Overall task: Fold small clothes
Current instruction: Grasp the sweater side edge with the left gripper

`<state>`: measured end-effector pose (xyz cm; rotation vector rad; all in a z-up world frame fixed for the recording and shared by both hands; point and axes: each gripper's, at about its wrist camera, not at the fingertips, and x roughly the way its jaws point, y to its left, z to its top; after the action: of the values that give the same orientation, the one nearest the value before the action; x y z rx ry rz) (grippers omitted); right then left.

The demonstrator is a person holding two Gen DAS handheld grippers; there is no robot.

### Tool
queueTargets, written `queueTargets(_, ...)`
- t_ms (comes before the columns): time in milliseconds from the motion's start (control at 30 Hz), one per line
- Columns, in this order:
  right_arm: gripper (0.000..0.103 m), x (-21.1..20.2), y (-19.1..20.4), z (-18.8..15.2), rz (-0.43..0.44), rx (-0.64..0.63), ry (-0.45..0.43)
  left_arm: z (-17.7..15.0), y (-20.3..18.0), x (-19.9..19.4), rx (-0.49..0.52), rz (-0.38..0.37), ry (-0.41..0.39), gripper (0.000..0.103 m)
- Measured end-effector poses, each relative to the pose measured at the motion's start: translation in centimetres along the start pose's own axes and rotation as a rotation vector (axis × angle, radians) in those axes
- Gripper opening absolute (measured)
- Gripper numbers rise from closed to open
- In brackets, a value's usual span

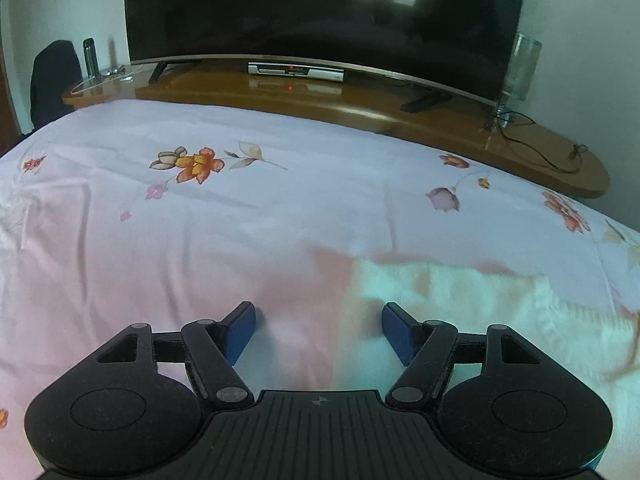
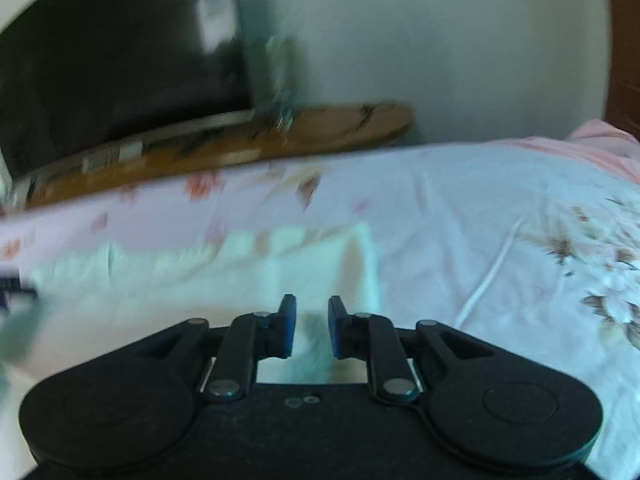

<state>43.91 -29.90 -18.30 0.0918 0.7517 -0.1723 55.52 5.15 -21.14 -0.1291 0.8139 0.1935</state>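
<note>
A small white garment [image 1: 460,300] lies flat on the floral bed sheet [image 1: 240,208], at the lower right of the left wrist view. My left gripper [image 1: 318,312] hovers over the garment's left edge, open wide, with nothing between its blue pads [image 1: 240,332]. In the blurred right wrist view the same white garment [image 2: 200,276] spreads to the left and under my right gripper [image 2: 312,306]. Its jaws stand a narrow gap apart. White cloth shows through the gap, and the pads [image 2: 288,328] do not visibly press on it.
Beyond the bed runs a wooden shelf [image 1: 360,104] with a large dark TV [image 1: 320,12], a set-top box [image 1: 296,72], a glass [image 1: 520,68], a bottle [image 1: 90,58] and a cable. A pink pillow [image 2: 600,140] lies at the far right of the sheet [image 2: 460,208].
</note>
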Motion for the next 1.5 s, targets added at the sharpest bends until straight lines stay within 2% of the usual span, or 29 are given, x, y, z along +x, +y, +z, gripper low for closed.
queueTargets(100, 0.015, 0.8, -0.3, -0.8, -0.026, -0.028, -0.015, 0.7, 0.0, 0.5, 0.005, 0.004, 0.011, 0.069)
queueTargets(200, 0.015, 0.5, -0.5, -0.3, -0.022, -0.003, 0.012, 0.4, 0.9, -0.7, -0.026, 0.0, 0.03, 0.069)
queueTargets(300, 0.02, -1.7, -0.7, -0.3, 0.031, 0.029, 0.001, -1.4, 1.3, -3.5, 0.014, -0.031, 0.014, 0.069)
queueTargets(367, 0.02, -2.9, -0.3, -1.0, 0.04, -0.004, -0.017, -3.0, 1.4, -5.4, 0.046, -0.054, 0.006, 0.069)
queueTargets(467, 0.019, -2.2, 0.1, -2.3, 0.027, -0.048, 0.038, -5.6, 1.0, -6.7, 0.09, -0.057, 0.023, 0.069)
queueTargets(500, 0.019, -2.1, 0.0, -2.6, 0.031, -0.052, 0.026, -6.2, 1.2, -6.9, 0.084, -0.053, 0.013, 0.071)
queueTargets(533, 0.019, -2.2, -0.1, -2.7, 0.031, -0.052, 0.026, -6.5, 1.2, -7.2, 0.074, -0.039, 0.006, 0.074)
queueTargets(600, 0.02, -2.9, -0.1, -2.2, 0.045, -0.031, 0.042, -6.6, 1.1, -8.0, 0.058, -0.029, 0.024, 0.074)
queueTargets(700, 0.022, -4.4, -0.2, -1.9, 0.08, -0.023, 0.02, -6.9, 0.5, -9.1, 0.08, -0.049, 0.033, 0.074)
queueTargets(767, 0.024, -4.8, -0.5, -2.1, 0.093, -0.026, 0.026, -6.4, 0.4, -8.9, 0.068, -0.049, 0.039, 0.074)
queueTargets(867, 0.024, -4.7, -0.9, -1.8, 0.117, -0.016, 0.041, -3.9, 0.8, -7.8, -0.013, -0.046, 0.017, 0.075)
queueTargets(900, 0.025, -4.6, -1.0, -1.6, 0.119, -0.017, 0.034, -3.1, 0.8, -7.1, -0.022, -0.051, 0.021, 0.079)
queueTargets(933, 0.027, -4.6, -1.0, -1.4, 0.121, -0.016, 0.025, -2.3, 0.7, -5.9, -0.017, -0.055, 0.041, 0.09)
queueTargets(1000, 0.034, -4.1, -0.9, -0.9, 0.125, -0.013, 0.015, -1.6, 0.3, -4.3, 0.002, -0.049, 0.036, 0.091)
queueTargets(1067, 0.035, -3.1, -0.6, -0.6, 0.124, -0.019, 0.009, -1.3, 0.0, -2.9, 0.006, -0.075, 0.036, 0.09)
queueTargets(1100, 0.034, -2.6, -0.4, -0.5, 0.12, -0.025, 0.008, -1.2, 0.2, -2.1, -0.013, -0.093, 0.049, 0.086)
queueTargets(1167, 0.034, -1.7, 0.0, -0.3, 0.119, -0.032, 0.008, -1.3, 0.5, -1.5, -0.044, -0.097, 0.017, 0.069)
queueTargets(1200, 0.033, -1.3, 0.1, -0.3, 0.119, -0.032, 0.008, -1.2, 0.6, -1.3, -0.045, -0.109, 0.012, 0.066)
queueTargets(1233, 0.033, -1.0, 0.2, -0.3, 0.118, -0.031, 0.009, -1.2, 0.7, -1.3, -0.048, -0.126, 0.003, 0.054)
queueTargets(1267, 0.033, -0.8, 0.2, -0.3, 0.116, -0.031, 0.01, -1.0, 0.9, -1.3, -0.059, -0.149, 0.001, 0.031)
queueTargets(1300, 0.033, -0.7, 0.3, -0.3, 0.112, -0.034, 0.009, -0.9, 1.2, -1.1, -0.076, -0.179, 0.006, 0.015)
queueTargets(1333, 0.033, -0.6, 0.3, -0.3, 0.108, -0.038, 0.005, -0.7, 1.2, -1.1, -0.092, -0.209, 0.018, 0.009)
queueTargets(1500, 0.032, -0.1, 1.1, -0.4, 0.075, -0.088, 0.009, -1.0, 0.4, -3.3, -0.032, -0.244, -0.061, 0.009)
